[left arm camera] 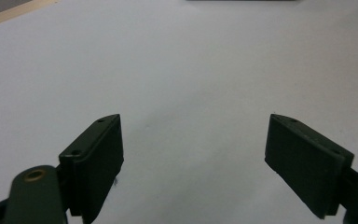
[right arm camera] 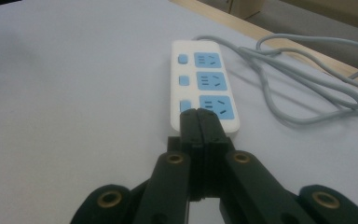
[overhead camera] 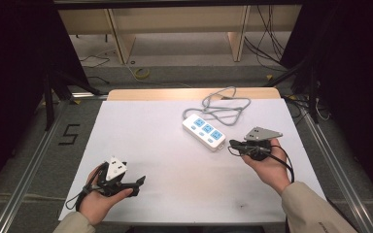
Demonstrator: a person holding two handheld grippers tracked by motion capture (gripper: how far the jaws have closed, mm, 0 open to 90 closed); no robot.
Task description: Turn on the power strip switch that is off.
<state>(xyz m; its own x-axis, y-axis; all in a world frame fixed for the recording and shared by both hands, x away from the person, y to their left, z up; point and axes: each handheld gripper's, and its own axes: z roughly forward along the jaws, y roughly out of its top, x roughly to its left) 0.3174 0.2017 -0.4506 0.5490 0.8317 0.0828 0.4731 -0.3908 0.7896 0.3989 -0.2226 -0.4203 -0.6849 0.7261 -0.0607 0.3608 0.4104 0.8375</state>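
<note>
A white power strip (overhead camera: 204,131) with three blue sockets and blue switches lies on the white table (overhead camera: 145,145), right of centre; its grey cable (overhead camera: 223,107) loops toward the far edge. My right gripper (overhead camera: 233,144) is shut, jaws pressed flat together with nothing between them, its tips at the near end of the power strip (right arm camera: 204,88). In the right gripper view the right gripper (right arm camera: 199,112) covers the nearest blue switch area; contact cannot be told. My left gripper (overhead camera: 140,180) rests near the front left, held low over bare table. Its jaws stand wide apart and empty, left gripper (left arm camera: 193,140).
A wooden strip (overhead camera: 189,93) borders the table's far edge. Black frame poles (overhead camera: 48,97) and cables stand on the floor at both sides. Wooden shelving (overhead camera: 175,29) stands behind the table. The table's left half and front middle are bare white surface.
</note>
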